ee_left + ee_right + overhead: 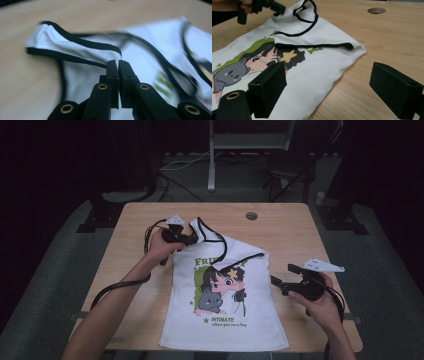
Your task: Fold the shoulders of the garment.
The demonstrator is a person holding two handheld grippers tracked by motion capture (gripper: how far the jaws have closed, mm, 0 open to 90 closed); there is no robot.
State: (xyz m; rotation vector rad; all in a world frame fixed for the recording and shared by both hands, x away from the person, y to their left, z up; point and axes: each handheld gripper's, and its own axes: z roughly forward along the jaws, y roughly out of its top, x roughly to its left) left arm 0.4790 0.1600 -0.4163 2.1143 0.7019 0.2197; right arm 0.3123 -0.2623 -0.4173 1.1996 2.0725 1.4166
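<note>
Garment: a white sleeveless cotton top with black trim and a cartoon girl-and-cat print (225,295) lies flat on the light wooden table (290,227), hem toward the person, its upper part already doubled over.
Left gripper: the left gripper (192,239) has its jaws pinched together on the black-edged shoulder strap (75,47) at the top's far left corner.
Right gripper: the right gripper (281,279) waits just beside the top's right edge, jaws wide, holding nothing.
Step in hand: judged to be folding the strap inward over the print.
Doing it well: keep the pinch firm, lift little, lay the strap flat without dragging the body.
Around: a round cable hole (251,216) in the far tabletop, well apart.
In the way: trailing black cables (150,232) by the left hand could snag cloth.
</note>
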